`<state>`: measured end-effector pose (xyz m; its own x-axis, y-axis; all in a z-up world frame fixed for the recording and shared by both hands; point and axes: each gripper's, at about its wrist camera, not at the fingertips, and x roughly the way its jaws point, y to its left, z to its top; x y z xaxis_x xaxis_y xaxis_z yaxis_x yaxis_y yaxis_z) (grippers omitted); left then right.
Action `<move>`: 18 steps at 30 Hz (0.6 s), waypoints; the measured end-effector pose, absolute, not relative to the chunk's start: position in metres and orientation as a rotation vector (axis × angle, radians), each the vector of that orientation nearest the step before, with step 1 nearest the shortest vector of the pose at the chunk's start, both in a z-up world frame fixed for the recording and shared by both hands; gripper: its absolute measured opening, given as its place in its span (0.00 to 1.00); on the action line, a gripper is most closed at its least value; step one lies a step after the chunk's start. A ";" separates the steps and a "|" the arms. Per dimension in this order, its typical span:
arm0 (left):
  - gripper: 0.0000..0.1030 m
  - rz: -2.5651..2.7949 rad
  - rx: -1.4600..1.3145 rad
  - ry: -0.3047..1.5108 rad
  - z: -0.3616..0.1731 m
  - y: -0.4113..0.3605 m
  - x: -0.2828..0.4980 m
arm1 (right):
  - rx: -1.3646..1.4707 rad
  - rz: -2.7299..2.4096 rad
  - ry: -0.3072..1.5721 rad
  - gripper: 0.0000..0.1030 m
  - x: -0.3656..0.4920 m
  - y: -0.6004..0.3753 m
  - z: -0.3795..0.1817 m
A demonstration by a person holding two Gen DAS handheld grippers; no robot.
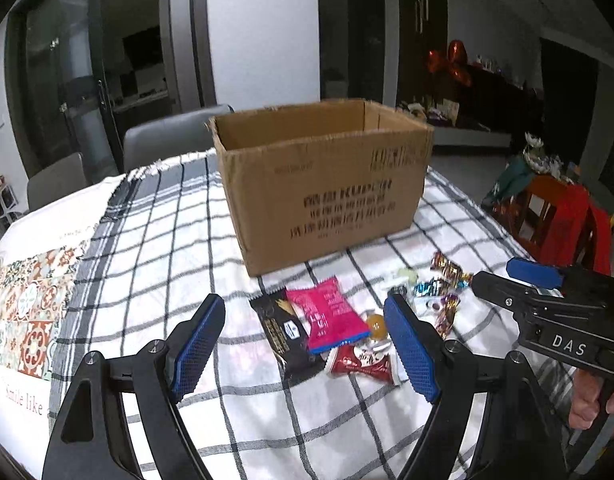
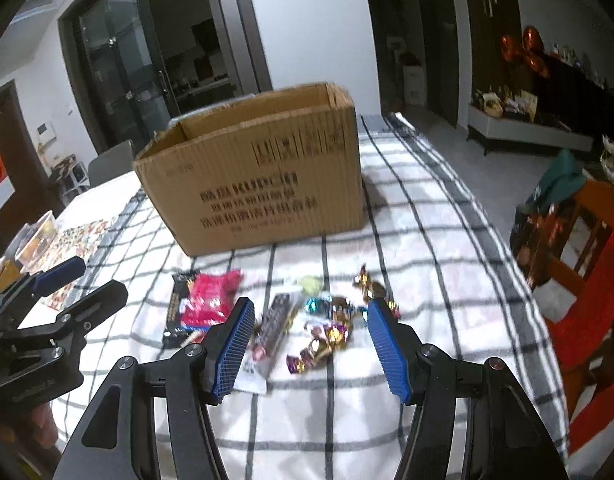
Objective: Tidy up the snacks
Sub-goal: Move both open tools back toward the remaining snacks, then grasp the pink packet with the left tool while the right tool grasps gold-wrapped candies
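Lying on the worktop near the box, light, crinkly, slippery packets and candies are being approached by both tools (left tool, right tool), spread open and empty; packet edges are judged best pinched.

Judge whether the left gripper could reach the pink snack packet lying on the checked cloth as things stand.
Probably yes. The left gripper is open, and the pink snack packet lies uncovered ahead between its fingers, overlapping a black packet. Nothing stands between them.
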<state>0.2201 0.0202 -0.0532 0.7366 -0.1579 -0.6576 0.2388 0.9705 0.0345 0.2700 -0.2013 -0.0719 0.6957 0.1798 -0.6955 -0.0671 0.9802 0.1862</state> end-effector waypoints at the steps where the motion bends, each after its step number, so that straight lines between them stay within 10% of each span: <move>1: 0.79 -0.226 0.123 0.724 -0.058 0.019 0.223 | 0.154 0.137 0.797 0.58 0.270 -0.201 -0.074; 18: 0.75 -0.268 0.093 0.865 -0.108 0.005 0.277 | 0.216 0.130 0.910 0.48 0.290 -0.197 -0.127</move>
<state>0.2768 0.0054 -0.1081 0.6171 -0.1950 -0.7623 0.2702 0.9624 -0.0275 0.2898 -0.1969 -0.1267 0.6077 0.2030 -0.7678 -0.0208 0.9705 0.2401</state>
